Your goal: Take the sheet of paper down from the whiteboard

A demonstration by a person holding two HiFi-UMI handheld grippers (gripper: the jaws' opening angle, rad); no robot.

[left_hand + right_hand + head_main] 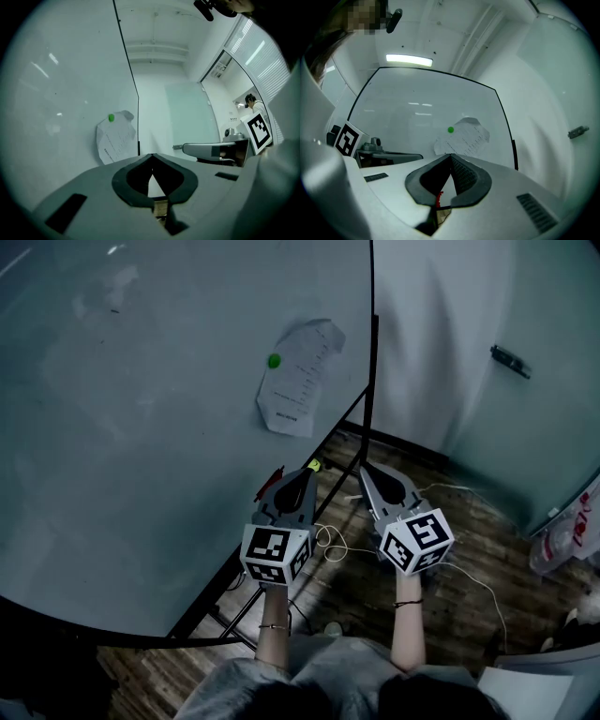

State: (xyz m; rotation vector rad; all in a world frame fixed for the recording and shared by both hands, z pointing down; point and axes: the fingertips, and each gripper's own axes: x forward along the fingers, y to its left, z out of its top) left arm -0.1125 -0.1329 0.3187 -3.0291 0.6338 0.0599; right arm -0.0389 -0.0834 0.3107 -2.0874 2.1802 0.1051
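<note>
Print on sheet of paper (298, 381) too small to read in any view. Head view's left and top edges cut off whiteboard (141, 427). Sheet's lower edge hidden behind right gripper (450, 155) in right gripper view. Small dark object (509, 360) on wall too small to identify. White bag (567, 535) cut by head view's right edge

The sheet of paper (298, 381) hangs on the whiteboard (141, 446) (magnet (274, 360) at its corner).
</note>
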